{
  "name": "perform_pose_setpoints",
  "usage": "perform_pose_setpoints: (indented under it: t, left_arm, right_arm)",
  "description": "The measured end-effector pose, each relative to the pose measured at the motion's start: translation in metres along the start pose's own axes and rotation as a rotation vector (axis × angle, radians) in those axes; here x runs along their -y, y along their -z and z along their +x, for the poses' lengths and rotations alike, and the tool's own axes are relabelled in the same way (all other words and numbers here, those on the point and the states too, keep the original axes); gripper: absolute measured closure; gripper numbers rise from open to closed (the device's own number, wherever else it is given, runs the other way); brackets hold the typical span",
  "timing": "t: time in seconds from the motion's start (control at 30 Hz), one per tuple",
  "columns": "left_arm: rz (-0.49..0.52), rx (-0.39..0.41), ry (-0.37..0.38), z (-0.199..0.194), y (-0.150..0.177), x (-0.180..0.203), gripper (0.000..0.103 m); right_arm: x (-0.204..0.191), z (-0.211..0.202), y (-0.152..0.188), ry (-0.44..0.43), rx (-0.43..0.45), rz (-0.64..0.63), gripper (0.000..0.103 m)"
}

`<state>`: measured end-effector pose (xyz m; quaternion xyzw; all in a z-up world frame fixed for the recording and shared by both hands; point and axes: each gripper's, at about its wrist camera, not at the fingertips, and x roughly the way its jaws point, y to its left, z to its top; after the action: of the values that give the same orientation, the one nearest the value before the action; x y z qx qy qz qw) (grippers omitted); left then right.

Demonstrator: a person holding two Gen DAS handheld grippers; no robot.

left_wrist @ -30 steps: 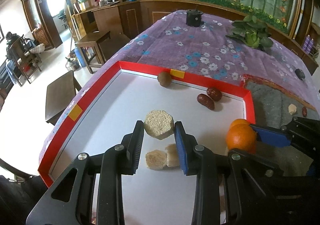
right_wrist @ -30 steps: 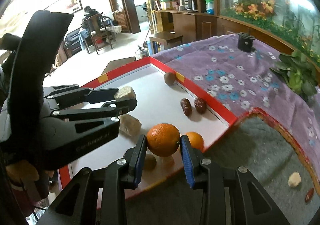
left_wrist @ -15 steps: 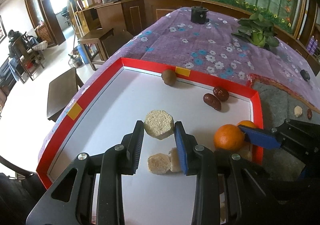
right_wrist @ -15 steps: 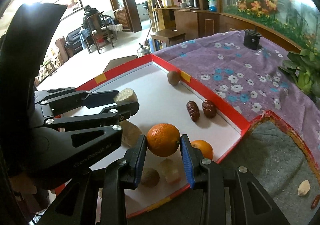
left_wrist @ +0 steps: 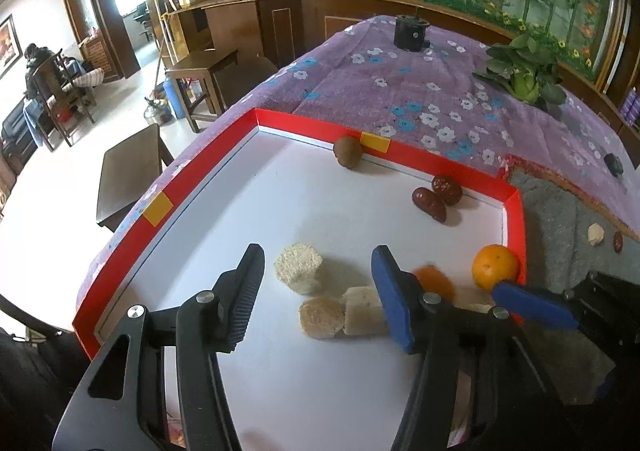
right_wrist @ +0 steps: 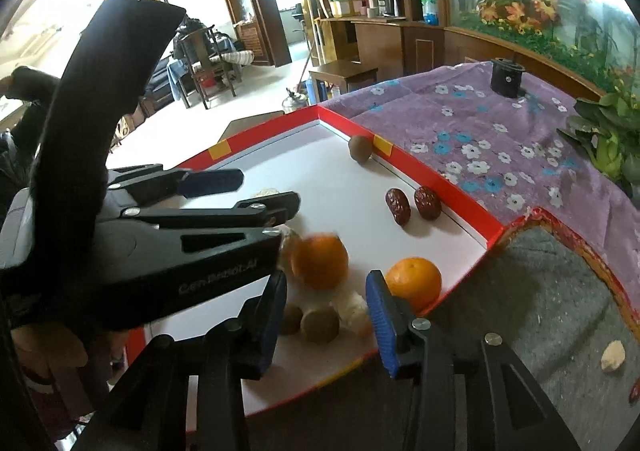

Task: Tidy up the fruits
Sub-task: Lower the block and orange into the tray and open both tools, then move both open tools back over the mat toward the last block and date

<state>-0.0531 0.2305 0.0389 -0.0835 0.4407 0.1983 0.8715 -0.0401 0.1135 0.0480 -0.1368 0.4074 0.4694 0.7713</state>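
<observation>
A red-rimmed white tray (left_wrist: 514, 207) holds the food. My left gripper (left_wrist: 318, 295) is open above it; a round rice cake (left_wrist: 298, 267) lies between its fingers on the tray. My right gripper (right_wrist: 326, 317) is open; a blurred orange (right_wrist: 320, 261) sits just beyond its fingers and also shows in the left wrist view (left_wrist: 434, 281). A second orange (right_wrist: 414, 281) rests in the tray's corner (left_wrist: 494, 267). Two red dates (left_wrist: 438, 195) and a brown round fruit (left_wrist: 348, 152) lie near the far rim.
Two more cakes (left_wrist: 344, 317) lie near the left fingers. Small brown fruits (right_wrist: 312, 323) sit by the right fingers. A grey mat (right_wrist: 552, 291) at right holds a pale piece (right_wrist: 613, 355). A leafy vegetable (left_wrist: 524, 77) and black cylinder (left_wrist: 410, 33) stand on the purple cloth.
Both grippers have opened. The rice cake has dropped from the left gripper onto the tray, and the orange has left the right gripper and is moving on the tray.
</observation>
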Motion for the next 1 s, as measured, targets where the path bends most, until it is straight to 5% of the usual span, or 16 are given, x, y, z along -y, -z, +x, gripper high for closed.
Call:
perform_pose_setpoints:
  t: [0.33, 1.0]
  left_arm:
    - [0.026, 0.024, 0.026, -0.020, 0.007, 0.022, 0.047]
    - [0.184, 0.021, 0.172, -0.044, 0.023, 0.135, 0.039]
  right_arm:
    - [0.016, -0.042, 0.028, 0.031, 0.039, 0.046, 0.062]
    - [0.090, -0.115, 0.098, 0.182, 0.067, 0.212, 0.059]
